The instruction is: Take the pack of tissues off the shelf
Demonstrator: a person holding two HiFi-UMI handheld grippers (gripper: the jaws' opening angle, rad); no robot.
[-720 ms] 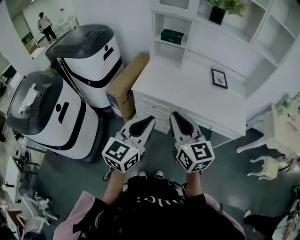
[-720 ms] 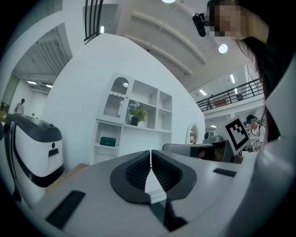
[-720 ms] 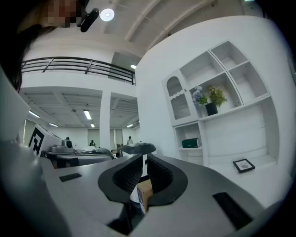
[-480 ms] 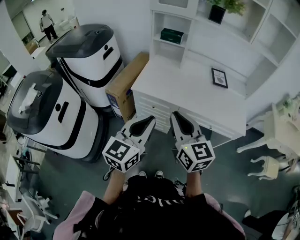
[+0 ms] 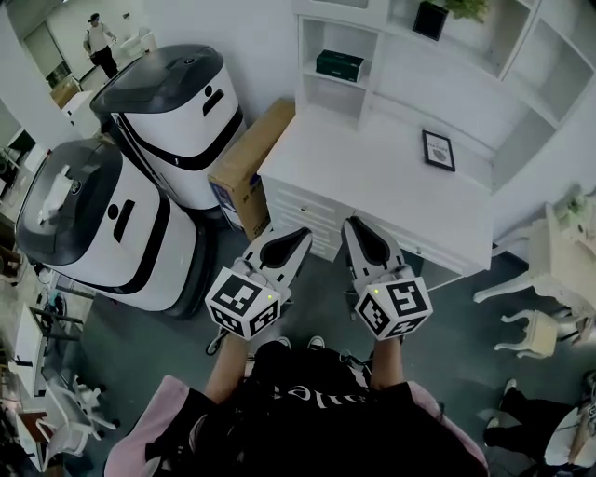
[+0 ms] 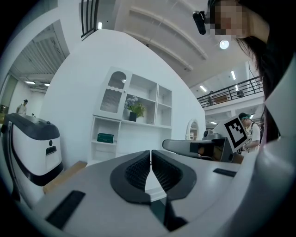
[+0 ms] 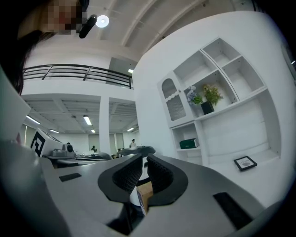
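The pack of tissues [image 5: 339, 65] is a dark green box lying in an open compartment of the white shelf unit [image 5: 320, 37], above the white desk [image 5: 372, 177]. It also shows small and far off in the left gripper view, pack [image 6: 105, 138], and in the right gripper view, pack [image 7: 188, 143]. My left gripper [image 5: 300, 233] and right gripper [image 5: 352, 224] are held side by side in front of the desk's near edge, well short of the shelf. Both are shut with nothing between the jaws.
Two large white-and-black machines [image 5: 177, 112] [image 5: 93, 224] stand to the left, with a cardboard box [image 5: 250, 163] leaning between them and the desk. A framed picture [image 5: 439, 150] lies on the desk. A potted plant [image 5: 433, 17] is on an upper shelf. A white chair [image 5: 535, 317] stands at right.
The head view has shifted slightly, so the desk and shelf sit a little higher in the picture. Both grippers stay shut, side by side.
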